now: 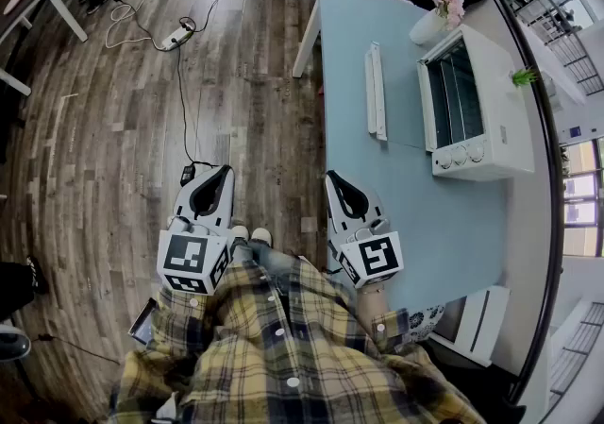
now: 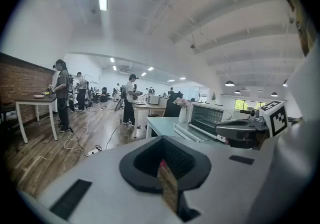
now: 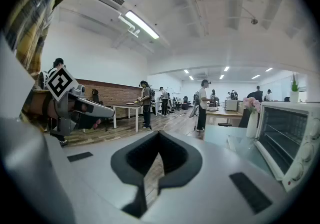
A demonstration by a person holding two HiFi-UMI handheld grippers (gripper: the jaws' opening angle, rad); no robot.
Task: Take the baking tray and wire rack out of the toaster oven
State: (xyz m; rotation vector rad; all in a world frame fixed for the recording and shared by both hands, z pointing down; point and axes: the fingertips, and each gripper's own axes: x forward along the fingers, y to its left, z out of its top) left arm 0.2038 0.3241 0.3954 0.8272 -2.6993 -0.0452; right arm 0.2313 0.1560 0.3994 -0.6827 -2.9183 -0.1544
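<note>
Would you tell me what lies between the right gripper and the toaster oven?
Nothing: in the head view only bare blue table top separates the right gripper from the toaster oven; the white bar lies farther off.

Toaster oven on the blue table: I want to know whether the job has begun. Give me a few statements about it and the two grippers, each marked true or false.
1. The toaster oven has its door closed. True.
2. The left gripper grips the oven's door. False: its jaws are shut on nothing, above the floor.
3. A vase of pink flowers stands on the table near the oven. True.
4. The right gripper has its jaws wide apart. False: they are together and empty.
</note>
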